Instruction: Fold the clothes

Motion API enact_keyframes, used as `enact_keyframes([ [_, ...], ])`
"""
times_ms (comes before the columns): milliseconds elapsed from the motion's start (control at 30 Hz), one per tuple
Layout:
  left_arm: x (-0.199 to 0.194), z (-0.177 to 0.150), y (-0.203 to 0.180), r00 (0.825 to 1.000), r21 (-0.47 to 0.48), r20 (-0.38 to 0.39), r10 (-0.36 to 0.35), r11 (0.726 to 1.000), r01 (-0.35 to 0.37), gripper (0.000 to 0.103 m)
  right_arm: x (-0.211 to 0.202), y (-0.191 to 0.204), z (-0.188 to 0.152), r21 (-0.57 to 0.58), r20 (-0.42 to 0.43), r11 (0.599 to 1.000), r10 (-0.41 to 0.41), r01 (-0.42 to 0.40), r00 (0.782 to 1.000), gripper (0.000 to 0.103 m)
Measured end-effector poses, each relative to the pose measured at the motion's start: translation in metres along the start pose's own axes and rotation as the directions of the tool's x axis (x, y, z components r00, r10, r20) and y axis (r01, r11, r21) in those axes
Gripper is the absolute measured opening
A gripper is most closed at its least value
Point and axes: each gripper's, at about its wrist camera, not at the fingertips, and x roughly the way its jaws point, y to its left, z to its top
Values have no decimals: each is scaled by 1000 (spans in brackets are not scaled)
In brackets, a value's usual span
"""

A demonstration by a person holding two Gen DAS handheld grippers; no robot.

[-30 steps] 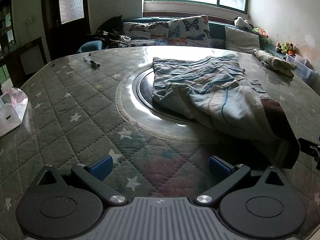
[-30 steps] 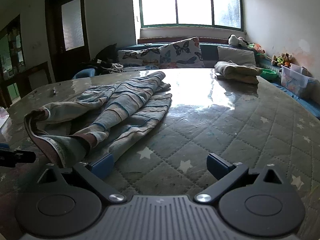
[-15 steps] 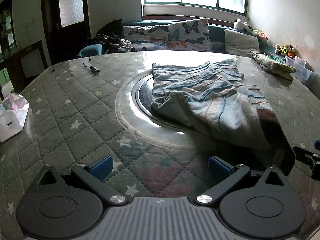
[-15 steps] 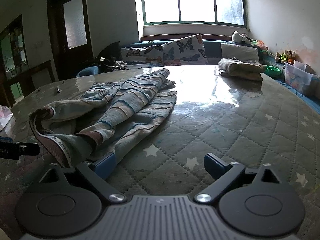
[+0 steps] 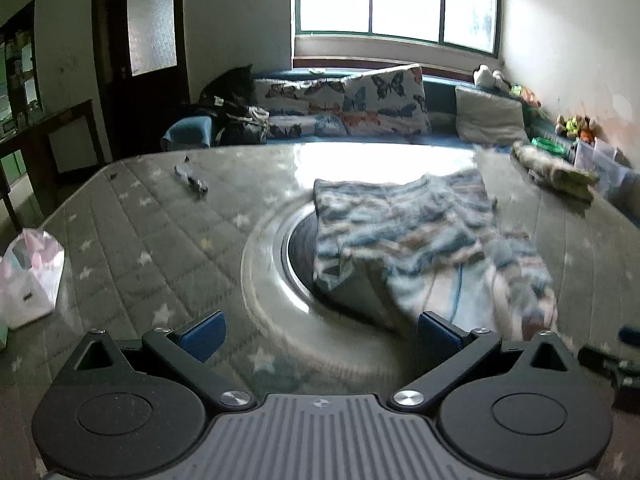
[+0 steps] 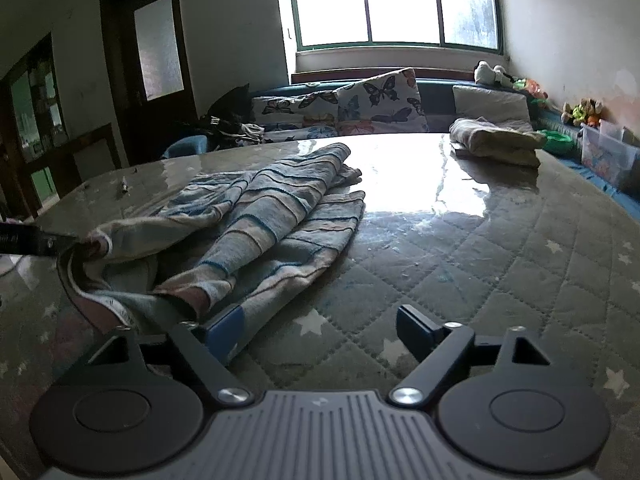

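Observation:
A striped blue and beige garment (image 5: 420, 240) lies crumpled on the quilted star-patterned table (image 5: 140, 240), partly over a round inset in the middle. It also shows in the right wrist view (image 6: 256, 224), with its dark-lined hem bunched at the near left. My left gripper (image 5: 320, 330) is open and empty, its right finger at the garment's near edge. My right gripper (image 6: 320, 330) is open, its left finger against the garment's near fold. The left gripper's tip (image 6: 32, 240) shows at that view's left edge, touching the hem.
A folded garment (image 6: 496, 142) lies at the table's far right. A white bag (image 5: 28, 276) sits at the left edge. A small dark object (image 5: 192, 180) lies at the far left. A sofa with butterfly cushions (image 5: 360, 108) stands behind the table.
Both grippers have moved in toward the garment. The left view has risen and tilted, and is blurred by motion. The hem near the right gripper has been lifted and bunched.

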Motion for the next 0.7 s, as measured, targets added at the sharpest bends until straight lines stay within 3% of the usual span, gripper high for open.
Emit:
enact_keyframes([
  [267,13,35,-33,992,113,33,-119,987,114,102,15,-9,10,14,-24,1000,-24,24,999,78],
  [333,23,44,-42,991,148,21,-136,980,131,98,18,-11,12,21,-31,999,-25,26,999,76],
  [700,88,73,-99,967,261,-146,-209,935,241,88,38,-20,18,31,-68,999,-18,20,998,75],
])
